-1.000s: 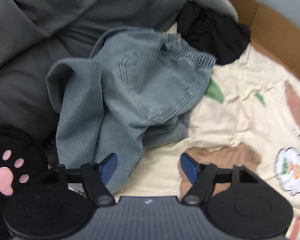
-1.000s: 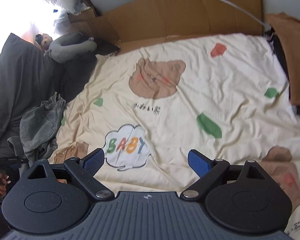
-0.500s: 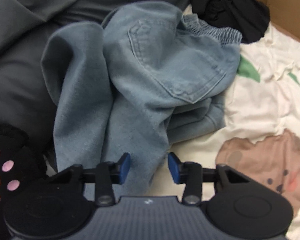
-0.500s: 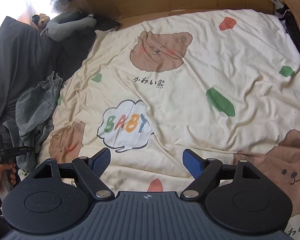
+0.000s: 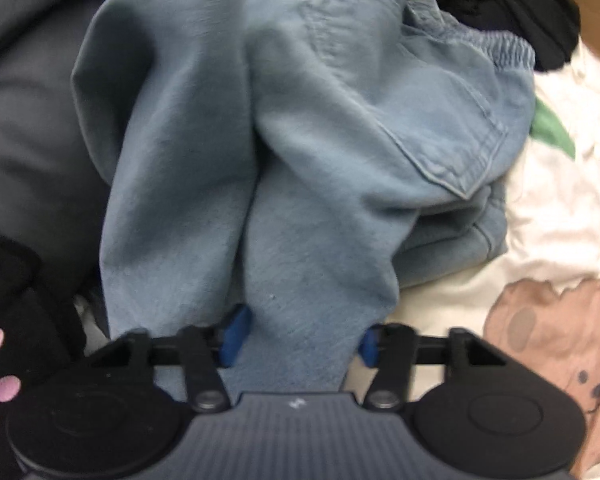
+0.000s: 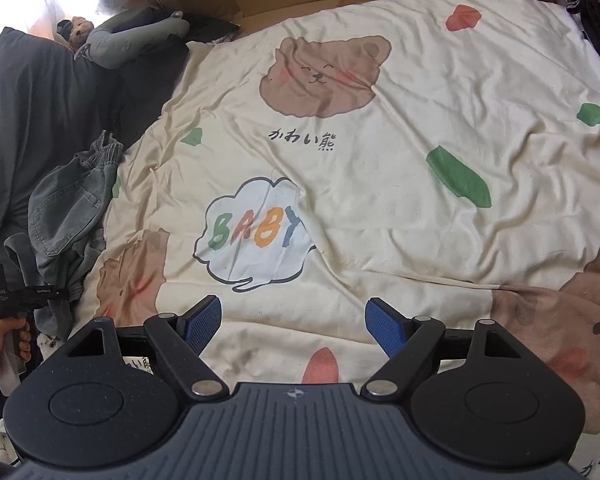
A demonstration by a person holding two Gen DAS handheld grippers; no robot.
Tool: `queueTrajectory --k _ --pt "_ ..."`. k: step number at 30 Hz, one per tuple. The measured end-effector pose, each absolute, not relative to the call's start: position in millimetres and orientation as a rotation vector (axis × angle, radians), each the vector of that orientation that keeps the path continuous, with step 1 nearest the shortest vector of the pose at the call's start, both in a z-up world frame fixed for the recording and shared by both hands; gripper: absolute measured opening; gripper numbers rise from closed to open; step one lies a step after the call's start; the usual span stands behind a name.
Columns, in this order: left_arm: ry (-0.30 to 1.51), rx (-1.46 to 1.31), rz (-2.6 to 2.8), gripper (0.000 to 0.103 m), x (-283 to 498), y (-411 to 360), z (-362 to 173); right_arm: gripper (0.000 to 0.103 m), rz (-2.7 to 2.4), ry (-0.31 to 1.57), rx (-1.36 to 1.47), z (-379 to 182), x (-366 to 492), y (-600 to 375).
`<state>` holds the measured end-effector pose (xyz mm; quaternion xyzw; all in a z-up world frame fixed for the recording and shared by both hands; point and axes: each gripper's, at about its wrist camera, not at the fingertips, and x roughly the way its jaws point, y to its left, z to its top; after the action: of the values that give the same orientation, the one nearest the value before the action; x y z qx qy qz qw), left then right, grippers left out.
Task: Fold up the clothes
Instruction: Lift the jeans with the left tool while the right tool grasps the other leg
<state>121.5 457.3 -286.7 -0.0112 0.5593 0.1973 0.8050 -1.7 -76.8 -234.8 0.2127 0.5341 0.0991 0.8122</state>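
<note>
Lying between the left tongs (image 5: 298, 338) — blue jeans (image 5: 300, 140), bunched.

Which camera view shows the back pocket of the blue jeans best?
The left wrist view. There the blue jeans fill the picture, and the stitched back pocket is large and near. In the right wrist view the jeans lie small at the left edge beside the cream bedsheet; the pocket is barely visible.
</note>
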Motion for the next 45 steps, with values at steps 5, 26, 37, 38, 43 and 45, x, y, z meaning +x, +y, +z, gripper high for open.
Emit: queueTrajectory --k 5,26,37,38,43,45 --pt "1.175 -0.056 0.368 0.027 118 460 -268 0.083 0.225 1.135 0.460 -234 1 -72" --pt "1.021 -0.063 -0.193 0.023 111 291 -168 0.083 0.476 1.009 0.538 -197 6 -53" --pt "1.004 -0.119 -0.483 0.023 118 201 -149 0.083 0.644 0.957 0.540 -182 12 -10" --pt "1.005 -0.123 -0.500 0.023 116 194 -150 0.083 0.650 0.949 0.543 -181 12 -9" --pt "1.009 -0.150 -0.562 0.023 112 180 -153 0.083 0.668 0.932 0.516 -178 17 -3" --pt "1.007 -0.168 -0.575 0.023 111 179 -150 0.083 0.663 0.927 0.516 -179 20 -1"
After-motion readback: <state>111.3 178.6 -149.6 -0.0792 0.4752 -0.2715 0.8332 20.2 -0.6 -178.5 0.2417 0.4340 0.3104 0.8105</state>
